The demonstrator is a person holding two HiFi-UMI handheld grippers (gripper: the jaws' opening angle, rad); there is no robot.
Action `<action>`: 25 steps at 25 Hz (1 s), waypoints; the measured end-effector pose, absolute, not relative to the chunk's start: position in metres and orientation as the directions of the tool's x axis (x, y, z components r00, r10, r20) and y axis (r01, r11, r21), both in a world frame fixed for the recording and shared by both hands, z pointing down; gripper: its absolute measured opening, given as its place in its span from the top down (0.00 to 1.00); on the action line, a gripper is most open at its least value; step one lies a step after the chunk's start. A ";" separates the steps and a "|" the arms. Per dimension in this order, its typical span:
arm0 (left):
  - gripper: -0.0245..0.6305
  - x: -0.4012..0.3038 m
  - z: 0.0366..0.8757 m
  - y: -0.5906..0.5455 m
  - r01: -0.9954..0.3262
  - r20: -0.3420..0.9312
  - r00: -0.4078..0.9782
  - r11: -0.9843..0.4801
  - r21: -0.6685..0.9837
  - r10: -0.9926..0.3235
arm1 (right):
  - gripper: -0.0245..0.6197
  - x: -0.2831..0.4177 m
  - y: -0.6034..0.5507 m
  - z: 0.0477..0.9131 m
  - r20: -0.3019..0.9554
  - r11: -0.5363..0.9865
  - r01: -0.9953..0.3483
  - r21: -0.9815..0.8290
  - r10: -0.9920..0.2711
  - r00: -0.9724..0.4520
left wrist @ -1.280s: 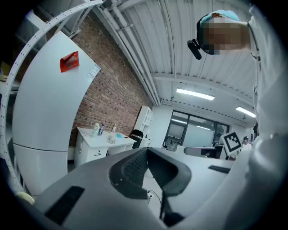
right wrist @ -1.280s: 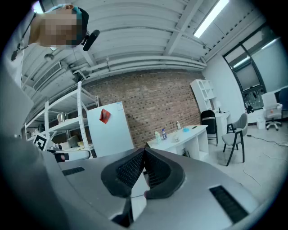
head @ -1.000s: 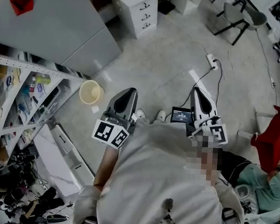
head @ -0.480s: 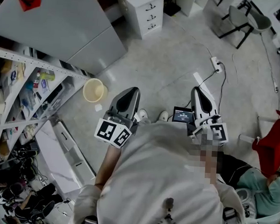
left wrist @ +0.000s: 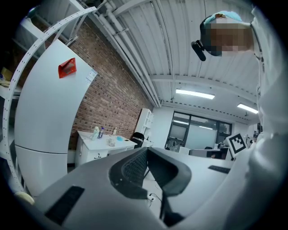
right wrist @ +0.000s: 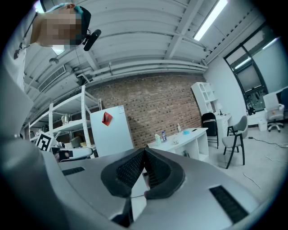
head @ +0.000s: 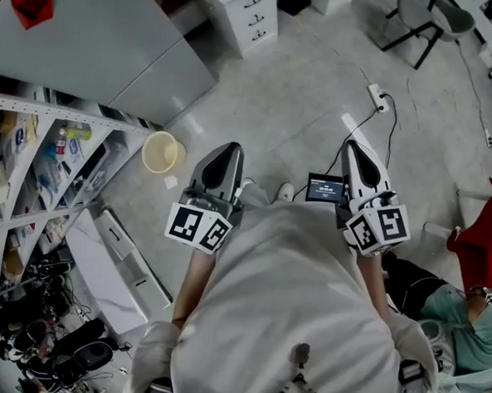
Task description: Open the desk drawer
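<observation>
The white desk's drawer unit (head: 255, 18), with three dark handles, stands far off at the top of the head view, all drawers closed. The left gripper view shows this desk (left wrist: 96, 146) by the brick wall with bottles on top. It also appears in the right gripper view as a long white desk (right wrist: 189, 138). My left gripper (head: 229, 151) and right gripper (head: 351, 152) are held out in front of the person, over bare floor and well short of the desk. Both are shut with nothing between the jaws, which meet in each gripper view (left wrist: 147, 150) (right wrist: 145, 150).
A grey fridge (head: 97, 41) with a red sticker stands at the upper left, beside a metal shelf rack (head: 40, 162). A yellow bucket (head: 161, 151) sits on the floor by the left gripper. A power strip (head: 375, 96) and its cable lie ahead on the right, and a chair (head: 423, 20) stands beyond.
Both shut grippers have been carried a little across the floor with the person, and the scene has shifted slightly in the head view. The jaws have not changed.
</observation>
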State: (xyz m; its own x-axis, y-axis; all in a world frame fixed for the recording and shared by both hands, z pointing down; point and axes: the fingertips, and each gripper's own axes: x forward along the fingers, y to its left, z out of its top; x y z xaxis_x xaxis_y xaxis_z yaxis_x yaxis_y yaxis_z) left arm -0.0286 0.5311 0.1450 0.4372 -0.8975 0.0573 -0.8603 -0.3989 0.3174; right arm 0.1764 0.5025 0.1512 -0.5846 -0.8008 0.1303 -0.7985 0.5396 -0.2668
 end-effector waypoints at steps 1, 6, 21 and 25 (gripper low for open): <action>0.95 -0.026 0.144 0.531 -0.861 0.059 0.438 -0.400 0.315 -0.897 | 0.92 0.182 0.502 0.152 0.127 0.530 -0.801 -0.279 -0.806 -0.578; 0.95 -0.013 0.147 0.524 -0.862 0.066 0.439 -0.400 0.310 -0.896 | 0.92 0.209 0.492 0.158 0.127 0.497 -0.813 -0.304 -0.824 -0.552; 0.95 -0.035 0.162 0.449 -0.853 0.086 0.446 -0.394 0.342 -0.891 | 0.92 0.209 0.421 0.171 0.181 0.425 -0.857 -0.292 -0.855 -0.486; 0.95 -0.041 0.163 0.406 -0.843 0.068 0.457 -0.408 0.351 -0.887 | 0.92 0.201 0.381 0.167 0.177 0.422 -0.860 -0.287 -0.859 -0.480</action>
